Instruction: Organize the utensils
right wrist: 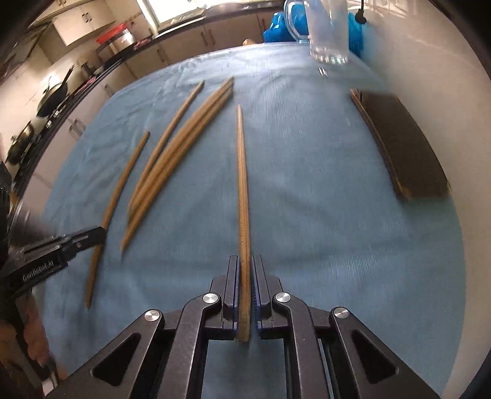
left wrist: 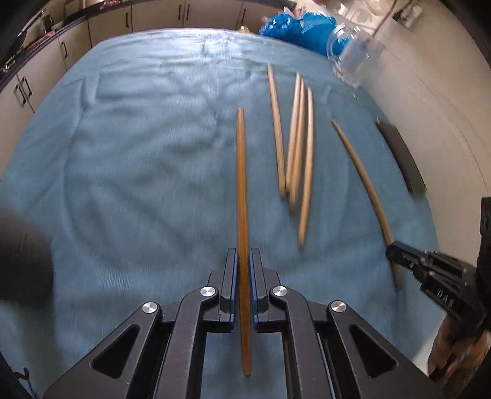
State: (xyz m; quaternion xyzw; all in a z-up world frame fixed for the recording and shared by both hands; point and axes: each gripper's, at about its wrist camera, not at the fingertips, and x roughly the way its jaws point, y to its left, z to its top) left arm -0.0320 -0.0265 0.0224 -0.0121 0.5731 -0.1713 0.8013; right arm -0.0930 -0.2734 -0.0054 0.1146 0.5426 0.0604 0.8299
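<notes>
On left gripper (right wrist: 92, 234): "GenRobot.AI" lettering.

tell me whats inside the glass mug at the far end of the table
Nothing shows inside the glass mug: through its clear wall only the blue bag behind it appears. Its top is cut off by the frame, and blur could hide anything small.

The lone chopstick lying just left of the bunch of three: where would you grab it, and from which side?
Take the lone chopstick by its far half, from above, probably. It lies flat on the blue cloth. Its near end closes on the bunch of three, while the far end splays clear. Left claw and right claw are both full now.
</notes>
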